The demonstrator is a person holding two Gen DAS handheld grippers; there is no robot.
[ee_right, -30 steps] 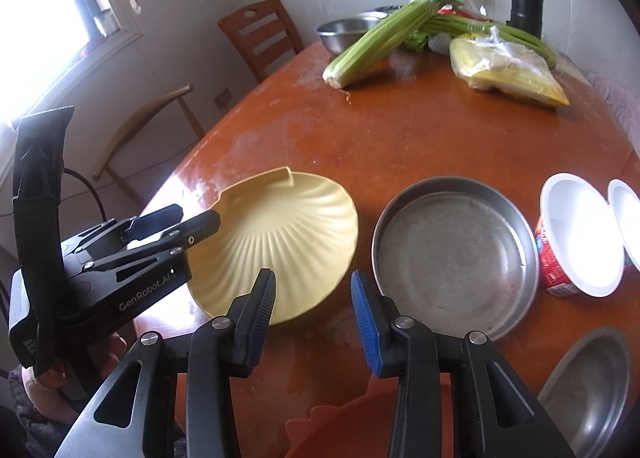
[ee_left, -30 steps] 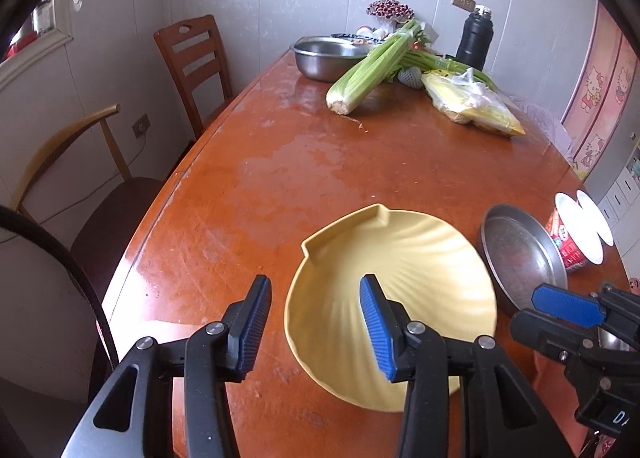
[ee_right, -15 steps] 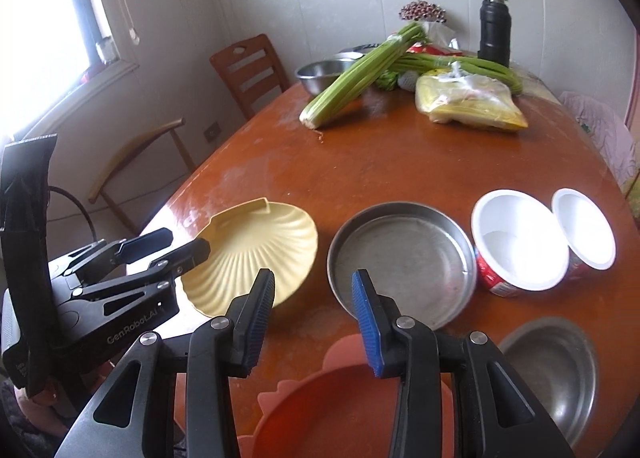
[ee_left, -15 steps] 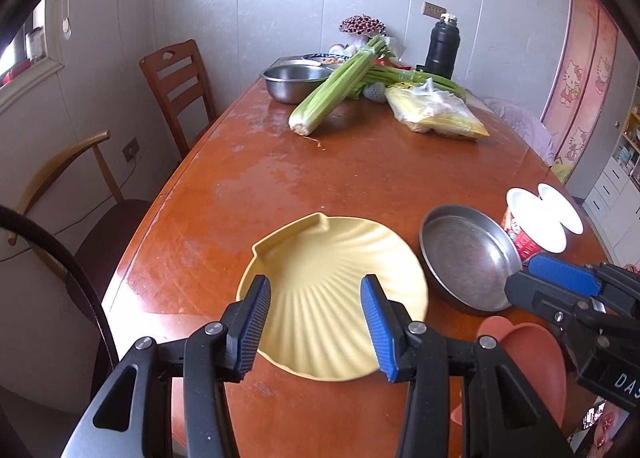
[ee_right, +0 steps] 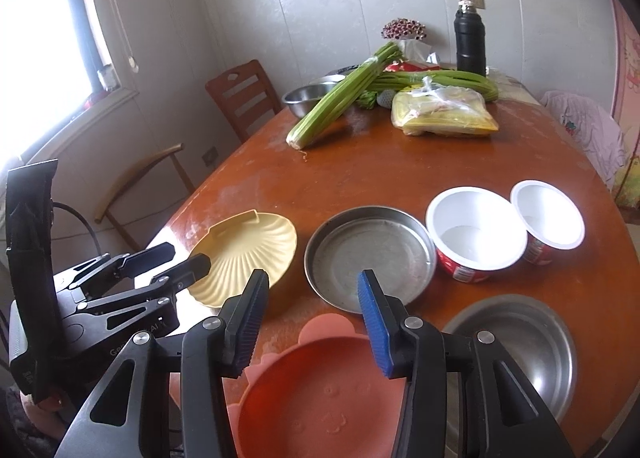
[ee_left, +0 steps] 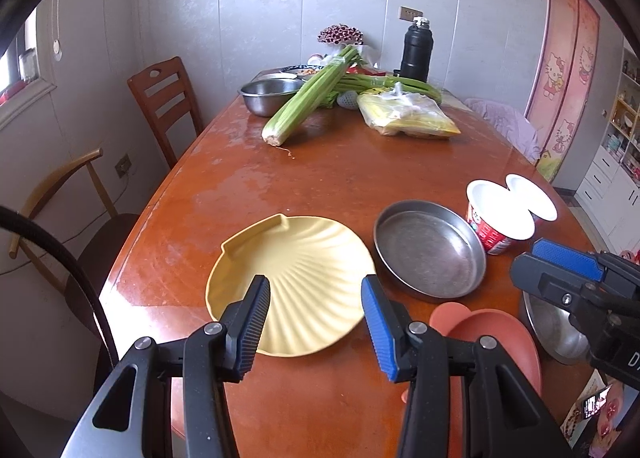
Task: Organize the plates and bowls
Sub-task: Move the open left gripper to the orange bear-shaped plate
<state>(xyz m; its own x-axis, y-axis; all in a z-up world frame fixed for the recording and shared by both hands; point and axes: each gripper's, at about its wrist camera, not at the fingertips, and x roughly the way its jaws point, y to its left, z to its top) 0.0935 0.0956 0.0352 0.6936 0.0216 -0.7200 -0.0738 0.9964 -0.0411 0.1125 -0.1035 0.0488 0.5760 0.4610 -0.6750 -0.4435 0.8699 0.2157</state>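
Hovering released, the left gripper (ee_left: 316, 296) frames a yellow shell plate (ee_left: 296, 262) at lower centre. Right gripper (ee_right: 314, 292), likewise released, hangs over a pink plate (ee_right: 316, 398).

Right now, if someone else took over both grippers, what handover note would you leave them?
Left gripper: open, empty, hovering over the near edge of the yellow shell plate.
Right gripper: open, empty, above the pink plate at the near table edge.
Steel pan sits beside the shell plate; steel bowl to its right, near edge; two white-lined red cups behind it.
Done: nothing stacked that I can see; each dish lies separately.
Left: gather plates together and bowls together. The shell plate looks the likeliest first pick.
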